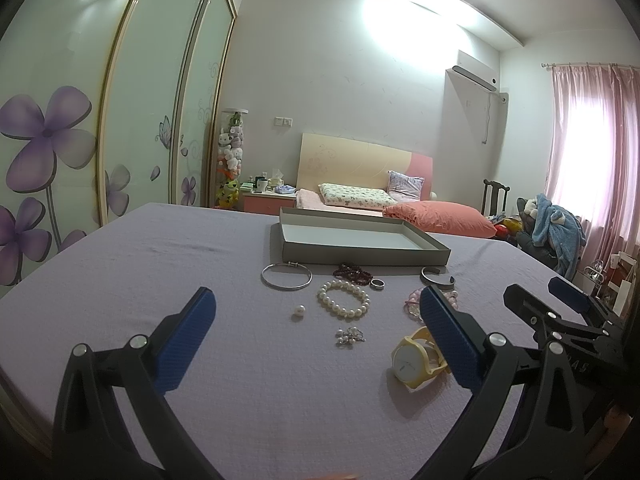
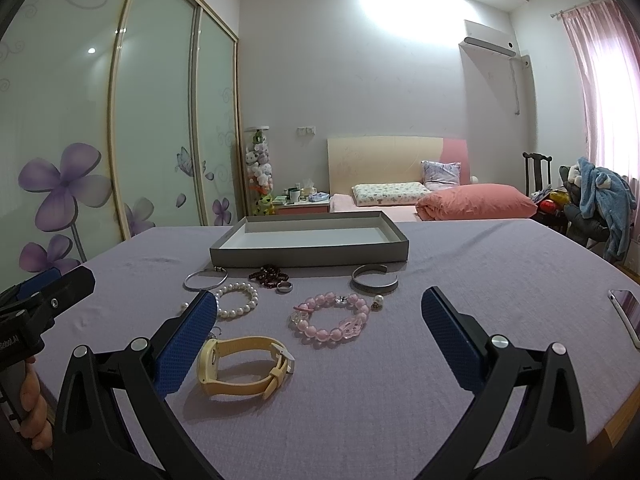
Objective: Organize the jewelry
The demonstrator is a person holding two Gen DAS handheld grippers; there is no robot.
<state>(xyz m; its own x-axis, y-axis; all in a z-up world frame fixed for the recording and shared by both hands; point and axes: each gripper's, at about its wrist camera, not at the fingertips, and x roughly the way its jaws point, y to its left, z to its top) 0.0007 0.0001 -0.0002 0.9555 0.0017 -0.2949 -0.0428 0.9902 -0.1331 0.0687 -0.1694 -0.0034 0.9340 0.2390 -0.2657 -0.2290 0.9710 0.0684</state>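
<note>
Jewelry lies loose on the lavender tablecloth [image 2: 460, 264], none of it yet in the shallow grey tray [image 2: 308, 258] standing empty just behind the spread, so sorting looks to be at its very start. Largest to smallest, the pieces run: yellow wristwatch [image 2: 244, 372], pink bead bracelet [image 2: 332, 318], thin silver bangle [image 1: 286, 276], open silver cuff [image 2: 374, 280], pearl bracelet [image 1: 344, 299], dark red bead bracelet [image 1: 354, 271], small cluster of pearl earrings [image 1: 350, 336], metal ring [image 2: 285, 287] and 1 loose pearl [image 1: 299, 311]. Both the left gripper [image 1: 316, 312] and the right gripper [image 2: 318, 312] hang above the cloth with jaws wide apart, holding nothing. The watch sits nearest the right gripper, just beside its left finger, so a likely next move is lowering over its strap, closing, and carrying it to the tray. Faint lettering on the left gripper's body in the right wrist view is too blurred to read; no other writing is legible.
</note>
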